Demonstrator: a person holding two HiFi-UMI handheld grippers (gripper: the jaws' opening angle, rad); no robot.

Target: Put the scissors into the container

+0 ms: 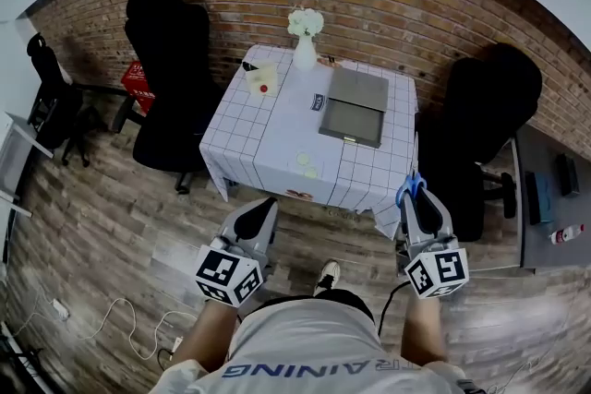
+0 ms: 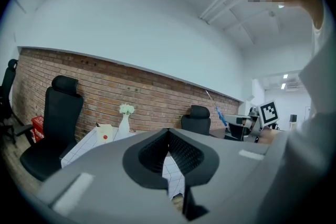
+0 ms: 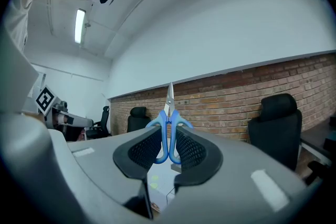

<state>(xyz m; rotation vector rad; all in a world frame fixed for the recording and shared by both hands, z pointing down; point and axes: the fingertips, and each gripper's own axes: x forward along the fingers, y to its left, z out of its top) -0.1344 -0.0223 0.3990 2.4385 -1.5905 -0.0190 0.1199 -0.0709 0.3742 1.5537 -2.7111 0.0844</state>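
Scissors (image 3: 169, 113), blue-handled: one, clamped by the handles in the right tool (image 3: 168, 145), tip up, near right, short of the desk (image 1: 268, 143). Risk: narrow hold, may twist or slip while carried; point may miss the grey box (image 1: 354, 104), far right on the desk. Left tool (image 2: 168, 136): one, closed, empty. Vase (image 1: 305, 51): one. Black chairs (image 1: 171, 60) flanking the desk: two

Only thing I can actually read is "AINING" on the shirt (image 1: 305, 371), letters next to it are too blurry.
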